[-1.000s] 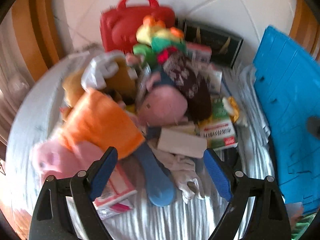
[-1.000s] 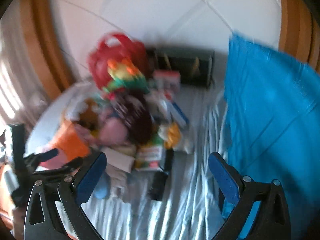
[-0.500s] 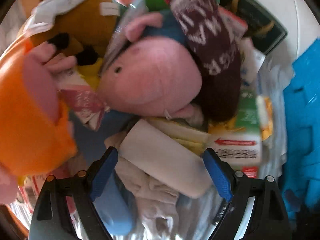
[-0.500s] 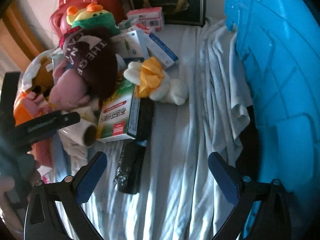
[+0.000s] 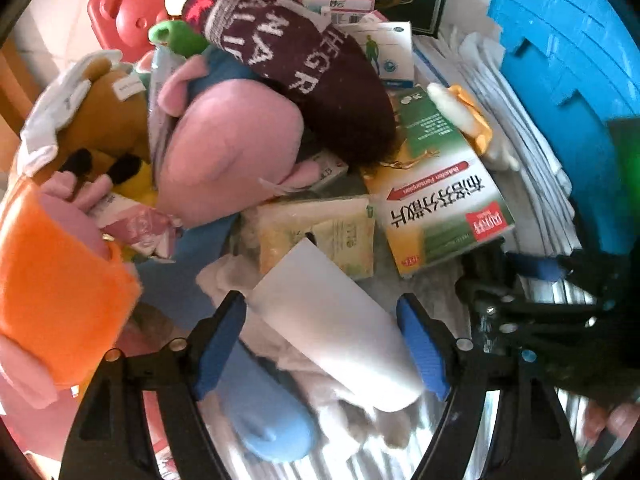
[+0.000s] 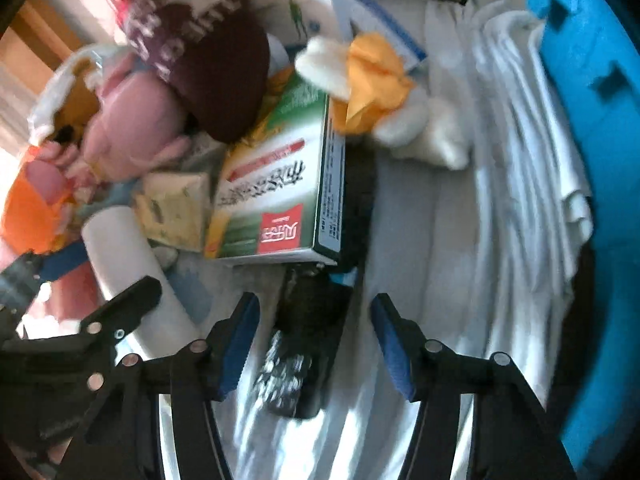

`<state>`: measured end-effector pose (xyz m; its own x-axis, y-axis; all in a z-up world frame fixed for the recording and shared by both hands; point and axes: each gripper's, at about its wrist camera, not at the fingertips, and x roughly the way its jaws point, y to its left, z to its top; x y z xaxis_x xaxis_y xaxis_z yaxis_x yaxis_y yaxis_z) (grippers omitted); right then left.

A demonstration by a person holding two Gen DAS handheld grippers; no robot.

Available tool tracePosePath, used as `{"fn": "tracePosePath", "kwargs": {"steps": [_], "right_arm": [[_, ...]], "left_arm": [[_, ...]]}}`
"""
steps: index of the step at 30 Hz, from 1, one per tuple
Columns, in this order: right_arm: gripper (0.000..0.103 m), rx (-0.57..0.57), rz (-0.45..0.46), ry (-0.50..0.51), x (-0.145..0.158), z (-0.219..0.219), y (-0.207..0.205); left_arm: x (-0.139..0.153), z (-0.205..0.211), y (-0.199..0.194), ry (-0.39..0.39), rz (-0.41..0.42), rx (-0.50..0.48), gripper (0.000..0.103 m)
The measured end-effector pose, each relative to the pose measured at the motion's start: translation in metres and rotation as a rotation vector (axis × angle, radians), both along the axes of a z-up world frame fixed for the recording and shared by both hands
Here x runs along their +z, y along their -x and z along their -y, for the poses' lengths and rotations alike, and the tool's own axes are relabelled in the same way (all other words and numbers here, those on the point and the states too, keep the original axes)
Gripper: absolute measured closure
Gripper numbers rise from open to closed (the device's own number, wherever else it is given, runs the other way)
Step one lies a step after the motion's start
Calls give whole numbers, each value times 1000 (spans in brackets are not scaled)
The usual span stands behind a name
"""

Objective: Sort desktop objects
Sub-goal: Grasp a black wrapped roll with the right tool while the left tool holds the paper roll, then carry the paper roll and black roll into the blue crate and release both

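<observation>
In the left wrist view, the left gripper (image 5: 322,344) straddles a smooth white roll (image 5: 336,320), a plain cylinder whose long axis runs from about ten o'clock down to four o'clock; its jaws have just been closing, yet the blue pads (image 5: 218,344) stand a little clear of the roll's sides, so nothing is gripped. The roll lies on crumpled pale cloth at the near edge of the heap, just below a yellowish soft packet (image 5: 320,236). At two o'clock from it lies a glossy green-and-white carton (image 5: 444,200) with a red label, its length pointing towards eleven o'clock. Above sit a pink plush toy (image 5: 232,152) and a maroon knitted hat (image 5: 320,76) with white letters; fuzzy orange fabric (image 5: 52,304) fills nine o'clock, and a ribbed blue plastic bin (image 5: 568,60) stands at two o'clock. In the right wrist view, the right gripper (image 6: 316,344) has a dark, shiny wrapped object (image 6: 300,352) between its fingers, long axis near twelve to six o'clock, lying on the wrinkled white sheet (image 6: 500,200) just below the carton's corner. These jaws have just been closing too, half spread, with gaps still showing beside the object.
</observation>
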<state>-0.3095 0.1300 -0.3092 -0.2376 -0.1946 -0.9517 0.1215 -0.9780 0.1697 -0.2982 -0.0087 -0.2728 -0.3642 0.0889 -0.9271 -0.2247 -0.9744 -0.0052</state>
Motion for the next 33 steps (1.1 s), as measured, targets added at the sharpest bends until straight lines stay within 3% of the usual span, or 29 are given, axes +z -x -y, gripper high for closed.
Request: {"fn": "tracePosePath", "kwargs": {"steps": [2, 5, 9, 16, 19, 20, 22, 27, 33], "right_arm": [[66, 15, -20, -35, 2, 2, -1], [68, -9, -8, -65, 5, -11, -11], [68, -35, 53, -20, 3, -35, -33], [58, -38, 14, -11, 3, -35, -35], [58, -8, 0, -61, -4, -25, -27], [68, 9, -18, -83, -2, -21, -27], [68, 19, -15, -101, -1, -16, -29], [69, 3, -49, -57, 23, -16, -47], [69, -20, -163, -46, 75, -18, -72]], "left_arm": [[-6, -3, 6, -31, 45, 4, 26], [-13, -10, 6, -80, 103, -28, 29], [-13, -23, -9, -22, 68, -96, 30], [-15, -32, -14, 14, 76, -87, 30], [-11, -36, -23, 24, 58, -116, 42], [-9, -37, -27, 22, 58, -122, 45], [-4, -36, -32, 11, 51, -120, 47], [22, -30, -51, -11, -21, -103, 52], [57, -12, -62, -41, -123, -93, 53]]}}
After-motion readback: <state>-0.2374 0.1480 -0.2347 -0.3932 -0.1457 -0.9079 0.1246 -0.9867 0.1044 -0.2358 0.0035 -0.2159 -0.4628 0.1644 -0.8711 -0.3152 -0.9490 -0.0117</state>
